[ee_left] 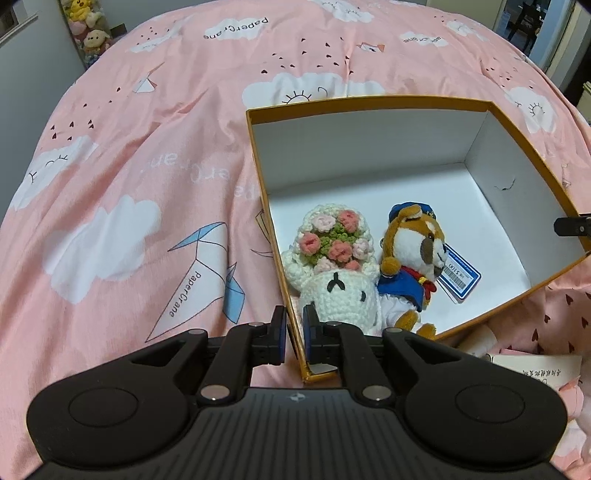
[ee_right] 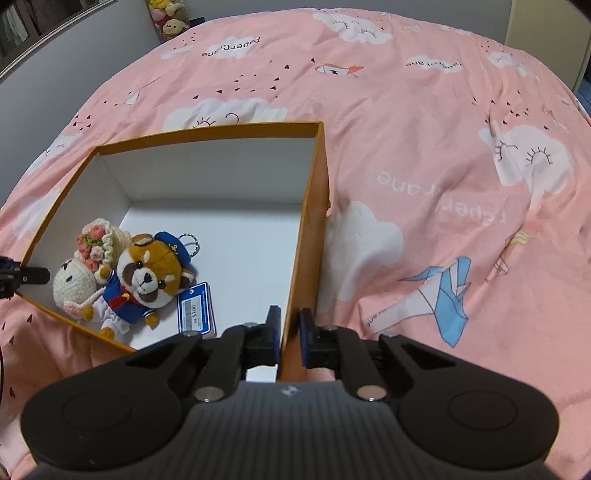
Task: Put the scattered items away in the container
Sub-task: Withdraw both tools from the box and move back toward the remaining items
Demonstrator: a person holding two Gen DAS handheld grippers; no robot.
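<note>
Gripping opposite box walls, left gripper, right gripper — two plush toys inside

I work in a home bedroom: a bed covered by a pink cotton cloud-print duvet fills my view, with plush toys stacked against the grey wall.

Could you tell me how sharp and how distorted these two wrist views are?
Left wrist view: strong fisheye bend bows the pink cloud-print bedspread and orange cardboard box; the white crocheted doll is sharp, room corners dark. Right wrist view: same bending; the brown sailor-suited plush is sharp, soft indoor light, no glare.
</note>
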